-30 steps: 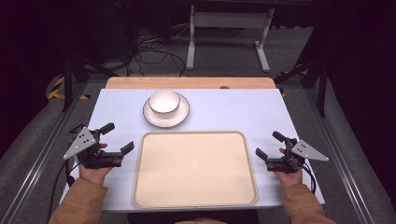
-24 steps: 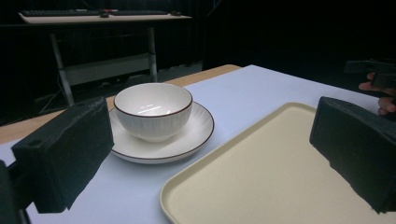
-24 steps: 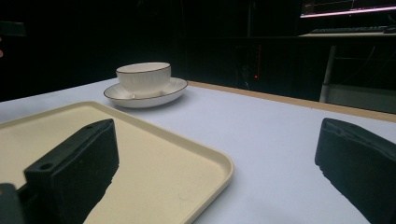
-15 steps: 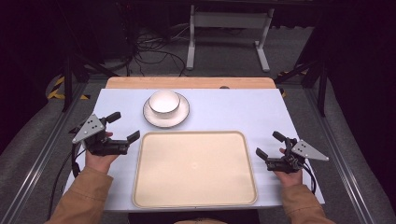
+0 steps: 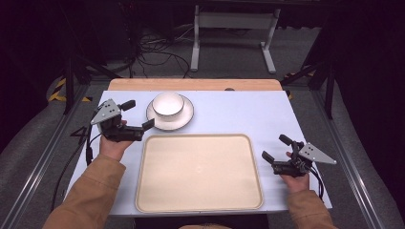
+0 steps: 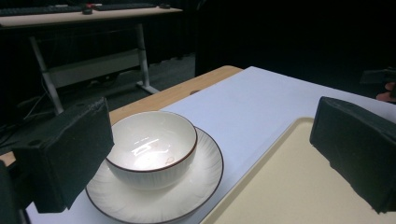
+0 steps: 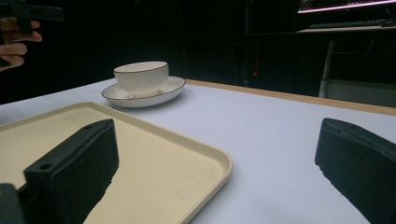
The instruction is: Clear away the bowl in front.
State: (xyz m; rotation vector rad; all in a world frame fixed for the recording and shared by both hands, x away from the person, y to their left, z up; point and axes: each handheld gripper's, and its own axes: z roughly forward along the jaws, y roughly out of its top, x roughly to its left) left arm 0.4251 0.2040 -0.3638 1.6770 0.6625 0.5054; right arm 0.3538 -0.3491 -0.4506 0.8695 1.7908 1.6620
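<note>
Toward the far left of the table (image 5: pixel 229 112), on its pale blue covering: one white bowl (image 5: pixel 167 103) with a dark rim line, upright, seated in a white ribbed saucer (image 5: pixel 184 119) with the same dark edging. Bowl interior glossy and empty, as the left gripper view has it.

At the near edge, centred: one cream tray (image 5: pixel 198 171), rectangular with rounded corners, flat on the covering, bare. Its far left corner lies just beside the saucer, apart from it.

Left gripper (image 5: pixel 138 117): raised above the table at the left edge, just beside the saucer, jaws spread wide and pointed toward the bowl; nothing between them. Left gripper view frames bowl and saucer between the two black jaws, no contact.

Right gripper (image 5: pixel 276 148): low by the right edge of the table, just beside the tray's right rim, jaws likewise parted and empty. Right gripper view looks across the tray corner to the bowl, well apart.

Beyond the far edge: a strip of bare wood (image 5: pixel 191 84).
</note>
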